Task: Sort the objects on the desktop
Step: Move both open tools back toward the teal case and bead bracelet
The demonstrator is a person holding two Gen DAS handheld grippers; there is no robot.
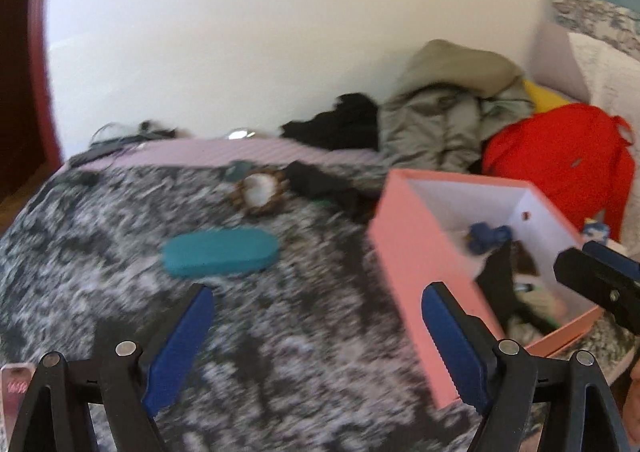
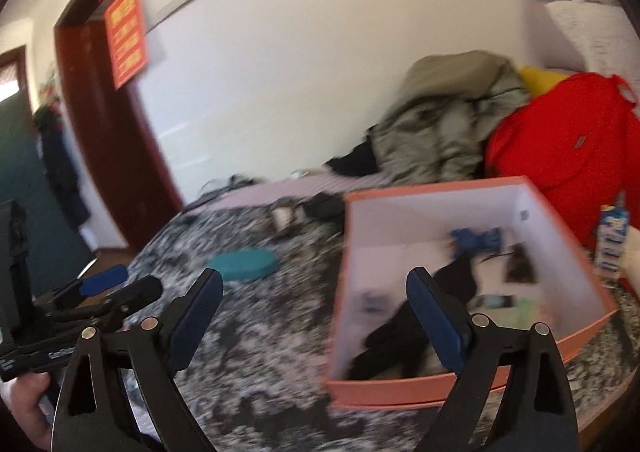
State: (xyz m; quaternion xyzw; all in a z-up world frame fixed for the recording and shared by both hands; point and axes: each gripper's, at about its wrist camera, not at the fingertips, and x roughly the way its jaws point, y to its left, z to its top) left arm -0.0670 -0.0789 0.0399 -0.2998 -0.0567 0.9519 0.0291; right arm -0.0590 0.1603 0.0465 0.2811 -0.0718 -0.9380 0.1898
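Note:
A pink box (image 1: pixel 404 248) with a white inside sits on the grey-patterned surface at the right and holds a blue toy (image 1: pixel 486 236), a black cloth (image 1: pixel 500 284) and small items. It also shows in the right wrist view (image 2: pixel 396 390). A teal oval case (image 1: pixel 220 252) lies on the surface left of the box and also shows in the right wrist view (image 2: pixel 244 262). A round wood-rimmed object (image 1: pixel 260 191) lies further back. My left gripper (image 1: pixel 320 336) is open and empty above the surface, short of the case. My right gripper (image 2: pixel 316 324) is open and empty over the box's near left corner.
A red bag (image 1: pixel 560 159), a grey-green jacket (image 1: pixel 436 119) and black clothes (image 1: pixel 340 123) are piled at the back right against the white wall. A dark object (image 1: pixel 316 179) lies by the round one. A small carton (image 2: pixel 612 240) stands right of the box.

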